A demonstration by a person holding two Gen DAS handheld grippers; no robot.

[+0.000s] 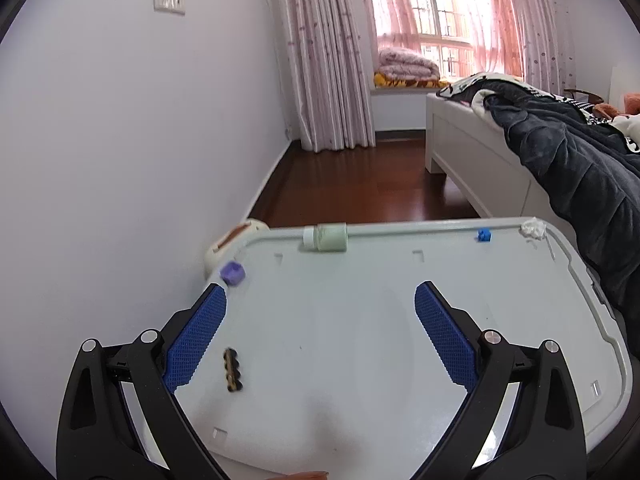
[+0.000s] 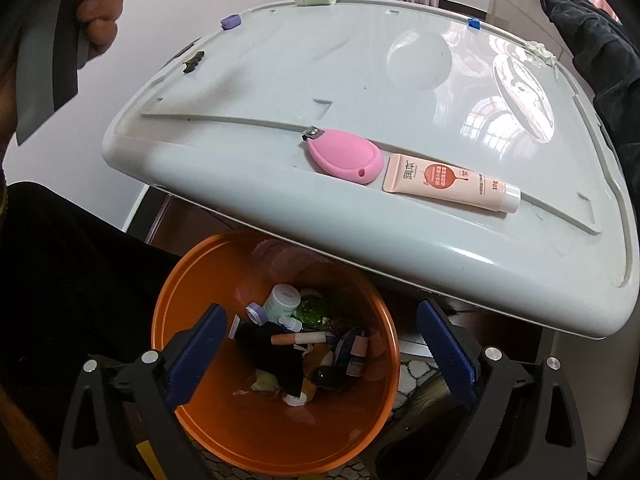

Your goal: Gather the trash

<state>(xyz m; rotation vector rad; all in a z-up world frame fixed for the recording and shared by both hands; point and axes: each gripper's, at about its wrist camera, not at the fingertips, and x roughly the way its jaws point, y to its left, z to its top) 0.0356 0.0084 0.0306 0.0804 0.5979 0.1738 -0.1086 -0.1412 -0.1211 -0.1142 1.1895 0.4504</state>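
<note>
Both grippers are gaping open and empty: left gripper hovering over the grey surface, right gripper over the orange bin of trash.

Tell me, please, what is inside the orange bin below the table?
The orange bin holds a white bottle, a green glass jar, a black cloth and small tubes. The cloth covers whatever lies beneath; the table edge hides the far side.

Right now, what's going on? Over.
Both jaws open, empty. Right gripper over orange bin. Pink clipper and tube remain on lid. Nothing blocking.
</note>
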